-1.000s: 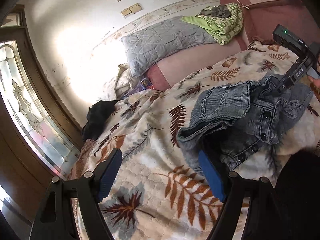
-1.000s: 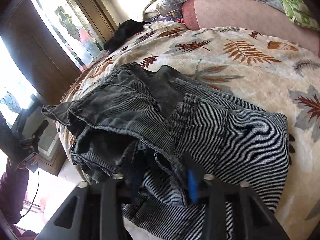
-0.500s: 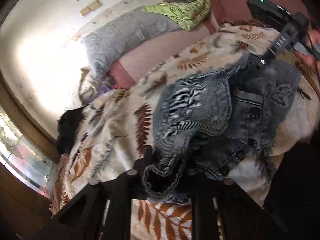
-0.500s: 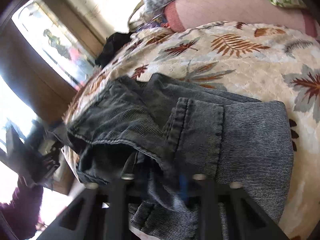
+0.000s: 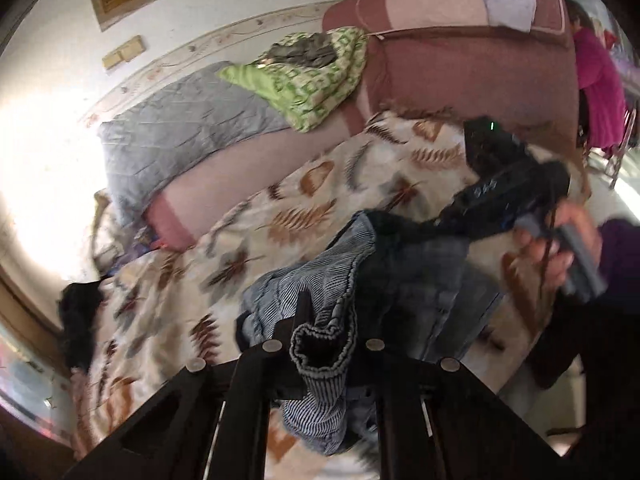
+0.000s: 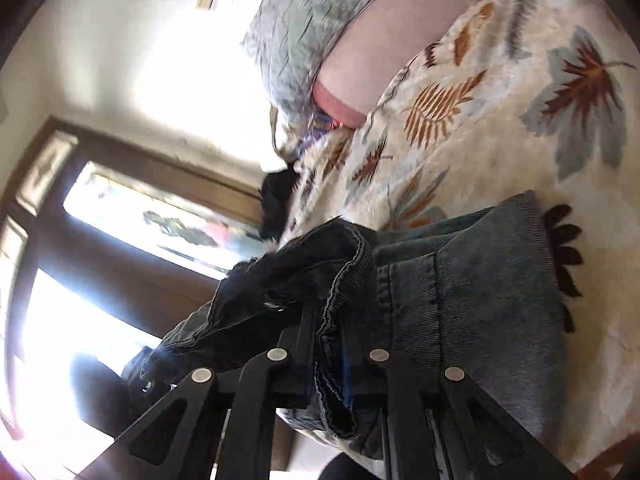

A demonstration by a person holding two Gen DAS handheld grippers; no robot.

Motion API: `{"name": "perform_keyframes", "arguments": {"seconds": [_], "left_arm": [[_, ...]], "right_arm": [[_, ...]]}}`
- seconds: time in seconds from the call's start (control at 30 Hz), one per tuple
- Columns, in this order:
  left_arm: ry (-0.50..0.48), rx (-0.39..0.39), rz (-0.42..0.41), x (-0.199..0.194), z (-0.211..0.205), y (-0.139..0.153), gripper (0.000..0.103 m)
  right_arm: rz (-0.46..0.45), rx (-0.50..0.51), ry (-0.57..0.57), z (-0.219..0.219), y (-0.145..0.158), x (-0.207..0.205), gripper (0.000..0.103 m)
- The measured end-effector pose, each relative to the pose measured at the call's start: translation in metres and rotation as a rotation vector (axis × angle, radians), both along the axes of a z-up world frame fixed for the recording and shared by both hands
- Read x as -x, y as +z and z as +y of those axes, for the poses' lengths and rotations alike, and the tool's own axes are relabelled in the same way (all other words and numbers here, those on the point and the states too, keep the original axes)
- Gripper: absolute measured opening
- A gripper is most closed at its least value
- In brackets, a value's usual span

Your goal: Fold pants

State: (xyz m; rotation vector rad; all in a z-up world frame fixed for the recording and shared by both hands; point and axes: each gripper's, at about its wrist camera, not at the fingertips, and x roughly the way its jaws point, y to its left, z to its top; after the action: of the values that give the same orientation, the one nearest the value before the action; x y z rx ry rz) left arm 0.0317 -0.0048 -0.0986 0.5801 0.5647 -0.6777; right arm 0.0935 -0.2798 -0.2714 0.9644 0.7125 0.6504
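Left wrist view: my left tool (image 5: 324, 344) is clamped on a hem of the pants (image 5: 408, 280), lifted off the bed (image 5: 280, 208). My right tool (image 6: 332, 344) is clenched on another denim edge.

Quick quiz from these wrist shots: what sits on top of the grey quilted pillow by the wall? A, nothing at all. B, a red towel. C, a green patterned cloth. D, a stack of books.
C: in the left wrist view a green patterned cloth lies over the end of the grey quilted pillow.
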Motion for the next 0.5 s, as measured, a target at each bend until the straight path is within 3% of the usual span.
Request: {"name": "perform_keyframes", "arguments": {"seconds": [0.2,0.27,0.37,0.43,0.5], "left_arm": [[-0.037,0.042,0.134,-0.022,-0.103,-0.005,0.011],[-0.028,0.054,0.218,-0.033,-0.136,-0.025,0.011],[-0.009,0.046,0.356,-0.043,-0.173,-0.063,0.013],[0.021,0.045,0.408,-0.045,-0.187,-0.084,0.016],[0.042,0.076,0.43,-0.047,-0.183,-0.085,0.016]], "right_arm": [[0.058,-0.195,-0.148,-0.072,-0.022,0.012,0.01],[0.12,-0.258,-0.136,-0.086,-0.037,0.009,0.01],[0.264,-0.213,-0.161,-0.097,-0.059,0.009,0.014],[0.316,-0.255,-0.158,-0.105,-0.071,0.012,0.018],[0.347,-0.266,-0.162,-0.114,-0.075,0.016,0.065]]}}
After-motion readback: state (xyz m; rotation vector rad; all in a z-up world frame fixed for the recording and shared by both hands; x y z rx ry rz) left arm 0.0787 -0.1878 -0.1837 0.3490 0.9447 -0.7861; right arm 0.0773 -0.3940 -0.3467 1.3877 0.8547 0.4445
